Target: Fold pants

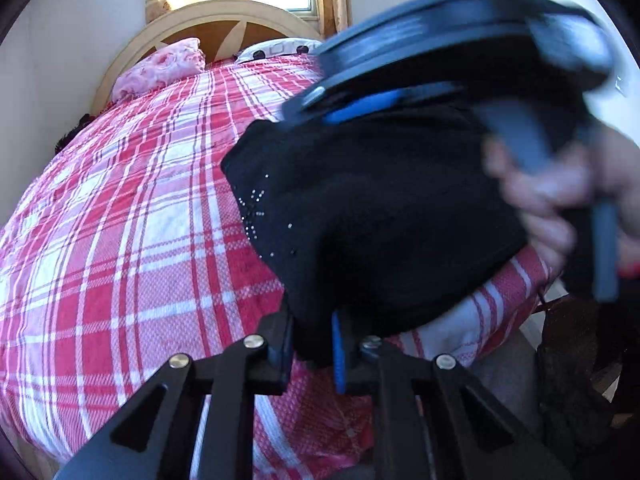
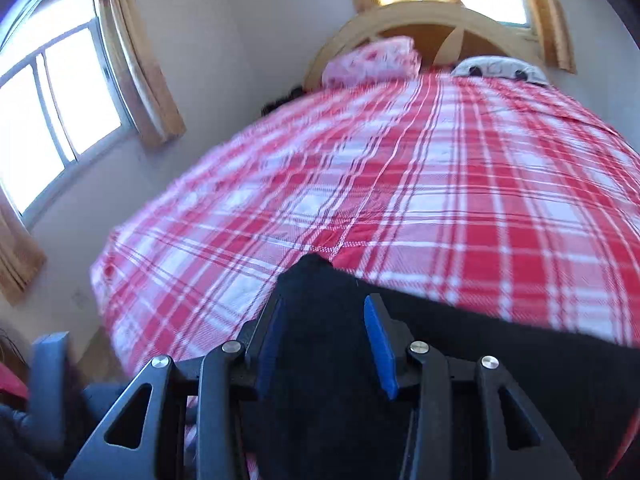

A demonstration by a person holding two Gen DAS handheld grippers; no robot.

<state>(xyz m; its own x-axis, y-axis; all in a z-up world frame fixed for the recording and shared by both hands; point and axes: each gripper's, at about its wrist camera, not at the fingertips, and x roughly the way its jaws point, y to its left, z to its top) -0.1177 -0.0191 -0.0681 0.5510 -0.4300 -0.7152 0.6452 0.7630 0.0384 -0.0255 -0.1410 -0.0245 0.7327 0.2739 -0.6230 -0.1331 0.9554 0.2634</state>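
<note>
The black pants (image 1: 372,216) with small shiny studs hang bunched above the bed between both grippers. My left gripper (image 1: 312,352) is shut on a lower fold of the pants. My right gripper (image 2: 326,340) is shut on a thick bunch of the same pants (image 2: 320,292), its blue pads pressed to the cloth. In the left wrist view the right gripper (image 1: 360,108) shows blurred at the upper right, held by a hand (image 1: 560,208), gripping the top of the pants.
A bed with a red and white plaid cover (image 1: 140,200) fills both views (image 2: 440,180). A pink pillow (image 2: 372,58) and a white pillow (image 2: 500,68) lie by the wooden headboard (image 1: 224,16). Curtained windows (image 2: 52,120) stand to the left. The bed's near edge is below the grippers.
</note>
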